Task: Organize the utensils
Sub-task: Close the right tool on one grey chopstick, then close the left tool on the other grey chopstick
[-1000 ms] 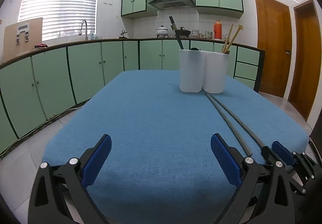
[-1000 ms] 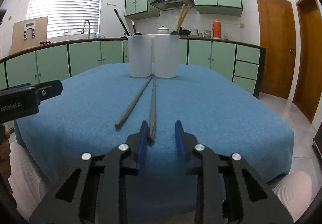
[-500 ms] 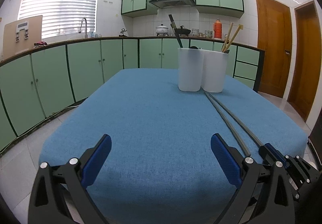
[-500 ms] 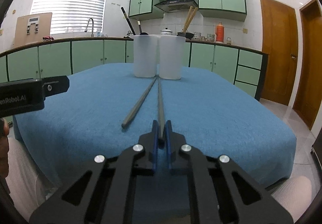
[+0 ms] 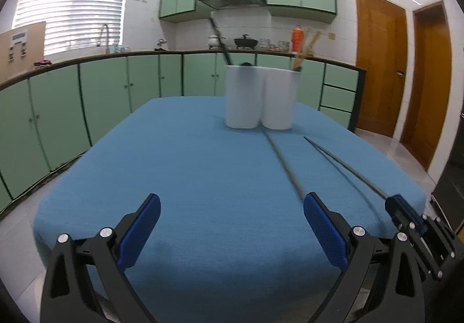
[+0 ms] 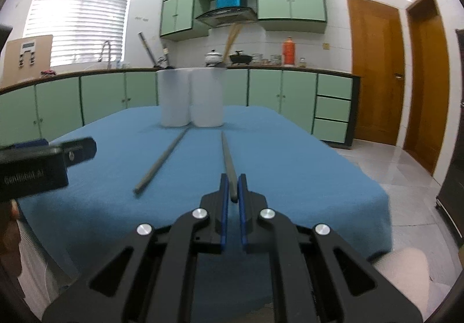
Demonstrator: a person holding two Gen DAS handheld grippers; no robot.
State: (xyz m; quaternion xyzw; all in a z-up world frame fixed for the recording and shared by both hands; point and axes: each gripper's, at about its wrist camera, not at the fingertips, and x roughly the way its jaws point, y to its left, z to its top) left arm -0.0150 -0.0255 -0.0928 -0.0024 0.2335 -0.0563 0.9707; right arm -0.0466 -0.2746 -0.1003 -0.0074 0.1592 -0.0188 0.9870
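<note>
So the bench [image 5: 179, 178] with its blue cloth fills most of both views, and the landmark is the pair of white cups [image 6: 191, 99] standing touching each other at the far end. One grey chopstick [image 6: 158, 164] lies flat on the cloth, running from near the cups back toward the near edge. The other chopstick [image 6: 229, 162] is pinched at its near end by the right hand-held gripper [image 6: 233, 192], jaws nearly together on it, tip aimed at the cups and looking raised off the cloth. The left hand-held gripper [image 5: 232, 224] hangs wide with nothing in it, on the near side from the cups.

My take on doing this well: keep the stick level-ish, carry it over the cup rim, tip it upright, then let go. Holding it by the very end means it could swing, so go slow.

Only the left view shows the held stick casting a shadow and clear of the cloth. The right view gives the actual pinch point, plus a sleeve [image 6: 32, 265] at lower left.
</note>
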